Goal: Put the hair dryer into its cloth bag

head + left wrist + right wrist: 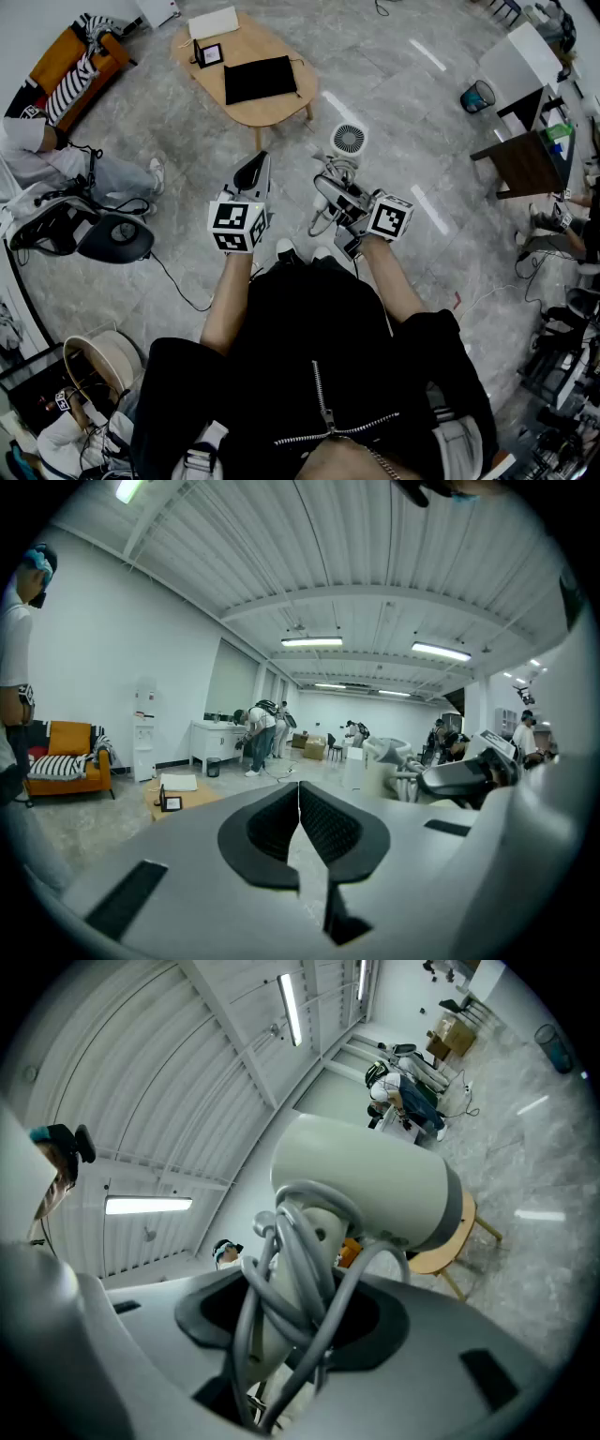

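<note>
Dryer (349, 139) sits mid-frame in head view, handle pinched in right gripper (295, 1316). Handle is mostly buried under cord (291, 1269) loops, so pad contact is hard to make out. Left gripper (299, 794) has its pads pressed together, empty. Bag (260, 78) lies flat on table (272, 112) at upper centre, well apart from both grippers. Small frame (208, 54) stands just beside the bag.

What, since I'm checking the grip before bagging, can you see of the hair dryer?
The hair dryer is pale, glossy plastic: a round barrel with a grey ring and a grilled end, on a handle wrapped in its grey cord. The right gripper clamps handle and cord between its jaws, holding the dryer in the air above the floor.
</note>
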`<state>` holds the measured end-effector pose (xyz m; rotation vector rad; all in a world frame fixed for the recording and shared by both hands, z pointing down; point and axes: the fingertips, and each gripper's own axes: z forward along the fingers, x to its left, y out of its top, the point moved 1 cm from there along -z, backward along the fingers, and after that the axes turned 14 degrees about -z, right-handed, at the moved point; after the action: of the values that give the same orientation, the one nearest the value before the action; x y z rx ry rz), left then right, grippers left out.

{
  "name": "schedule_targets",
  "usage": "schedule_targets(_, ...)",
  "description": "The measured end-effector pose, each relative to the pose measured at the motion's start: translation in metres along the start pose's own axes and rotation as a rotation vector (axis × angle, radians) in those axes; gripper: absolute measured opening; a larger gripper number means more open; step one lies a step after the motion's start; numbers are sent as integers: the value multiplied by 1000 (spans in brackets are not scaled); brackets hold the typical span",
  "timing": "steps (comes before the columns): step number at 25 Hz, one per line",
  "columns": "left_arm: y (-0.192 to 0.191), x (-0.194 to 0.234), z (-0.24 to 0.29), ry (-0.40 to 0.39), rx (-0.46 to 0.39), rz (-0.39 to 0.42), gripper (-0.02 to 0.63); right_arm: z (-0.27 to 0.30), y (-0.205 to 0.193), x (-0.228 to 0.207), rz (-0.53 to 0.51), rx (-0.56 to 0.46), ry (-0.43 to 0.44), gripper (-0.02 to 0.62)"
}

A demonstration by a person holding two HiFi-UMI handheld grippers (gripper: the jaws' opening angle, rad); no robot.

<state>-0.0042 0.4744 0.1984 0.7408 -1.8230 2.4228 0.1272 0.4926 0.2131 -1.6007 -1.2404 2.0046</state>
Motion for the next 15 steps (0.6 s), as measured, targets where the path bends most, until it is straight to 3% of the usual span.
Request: schedule_targets(15,-11,10,5,-11,26,2,15,-3,-5,-14,-27,3,-52,238)
